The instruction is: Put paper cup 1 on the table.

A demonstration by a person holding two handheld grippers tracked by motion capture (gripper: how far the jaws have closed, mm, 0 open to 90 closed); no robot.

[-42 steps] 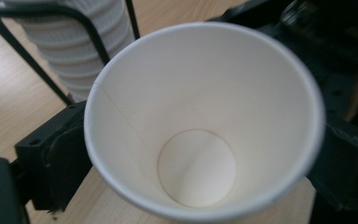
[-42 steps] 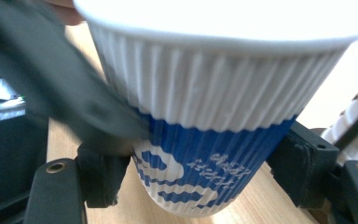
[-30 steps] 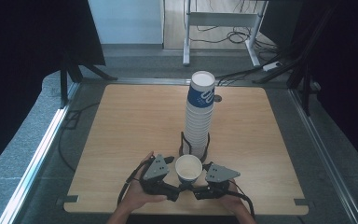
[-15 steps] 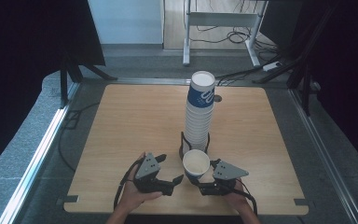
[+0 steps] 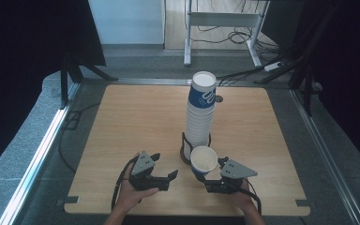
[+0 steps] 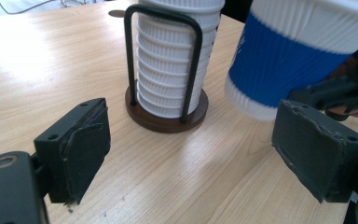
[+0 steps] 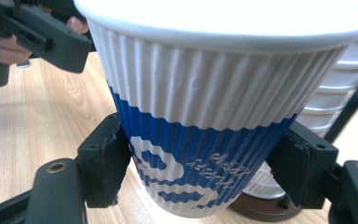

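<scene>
Wooden table (image 5: 136, 122) (grey floor (image 5: 37, 136))

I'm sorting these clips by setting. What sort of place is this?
Probably a lab or recording studio: a bare light wooden table ringed by black curtains, with loose cables on the grey floor behind it.

Ribbed cup (image 7: 205, 140) white w/ blue band; stack (image 5: 199, 117) white; holder (image 6: 168, 116) brown base, black wire
</scene>
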